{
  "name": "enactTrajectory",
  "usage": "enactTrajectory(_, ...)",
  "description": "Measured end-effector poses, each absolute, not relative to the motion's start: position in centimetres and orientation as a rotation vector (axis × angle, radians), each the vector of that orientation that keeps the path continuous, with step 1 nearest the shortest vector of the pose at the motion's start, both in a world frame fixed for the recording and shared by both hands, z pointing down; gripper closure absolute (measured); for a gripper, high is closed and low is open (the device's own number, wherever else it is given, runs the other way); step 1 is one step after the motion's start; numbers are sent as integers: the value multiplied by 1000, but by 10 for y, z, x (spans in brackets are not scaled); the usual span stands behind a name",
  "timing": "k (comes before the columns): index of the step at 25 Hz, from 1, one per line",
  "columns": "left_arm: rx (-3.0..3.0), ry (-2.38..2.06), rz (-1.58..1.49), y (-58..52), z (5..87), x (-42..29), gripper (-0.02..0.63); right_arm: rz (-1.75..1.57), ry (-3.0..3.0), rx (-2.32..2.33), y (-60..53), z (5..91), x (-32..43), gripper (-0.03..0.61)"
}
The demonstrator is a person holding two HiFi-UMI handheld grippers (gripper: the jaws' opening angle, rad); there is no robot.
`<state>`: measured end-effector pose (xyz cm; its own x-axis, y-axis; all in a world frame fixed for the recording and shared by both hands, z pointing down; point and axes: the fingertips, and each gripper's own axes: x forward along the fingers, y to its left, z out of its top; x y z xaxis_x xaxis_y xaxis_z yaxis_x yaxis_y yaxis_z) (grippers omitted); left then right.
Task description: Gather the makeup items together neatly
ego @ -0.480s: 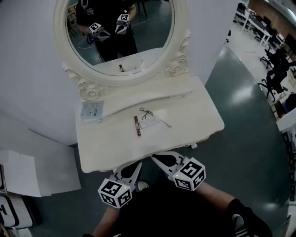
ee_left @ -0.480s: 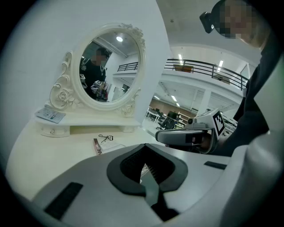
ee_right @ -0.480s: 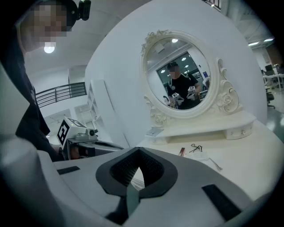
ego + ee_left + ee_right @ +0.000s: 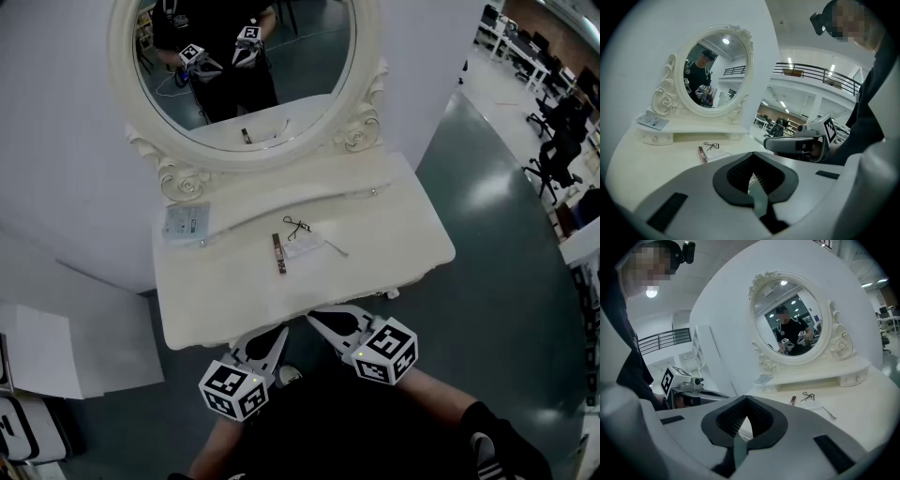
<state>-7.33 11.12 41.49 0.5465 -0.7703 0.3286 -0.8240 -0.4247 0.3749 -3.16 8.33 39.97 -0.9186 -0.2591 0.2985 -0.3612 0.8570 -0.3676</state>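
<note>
On the white vanity table (image 4: pixel 384 234) lie a brown makeup stick (image 4: pixel 278 254), a black eyelash curler (image 4: pixel 296 228), a flat white packet (image 4: pixel 304 247) and a thin stick (image 4: pixel 336 249), close together near the middle. The left gripper view shows the brown stick (image 4: pixel 701 154) and curler (image 4: pixel 710 146); in the right gripper view the stick (image 4: pixel 792 400) and curler (image 4: pixel 808 395) lie ahead. My left gripper (image 4: pixel 265 345) and right gripper (image 4: pixel 330 324) hover at the table's near edge, both shut and empty, well short of the items.
An oval mirror (image 4: pixel 244 66) in an ornate white frame stands at the back of the table. A pale blue packet (image 4: pixel 186 222) lies on the raised shelf at the left. Grey floor surrounds the table; office chairs (image 4: pixel 561 141) stand far right.
</note>
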Motion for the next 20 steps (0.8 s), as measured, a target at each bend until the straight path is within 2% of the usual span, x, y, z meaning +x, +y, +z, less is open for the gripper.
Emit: enactTrajectory(20,2294,-1194,172,133,431,-93,606,692,-2733,607,98,419,-41,551)
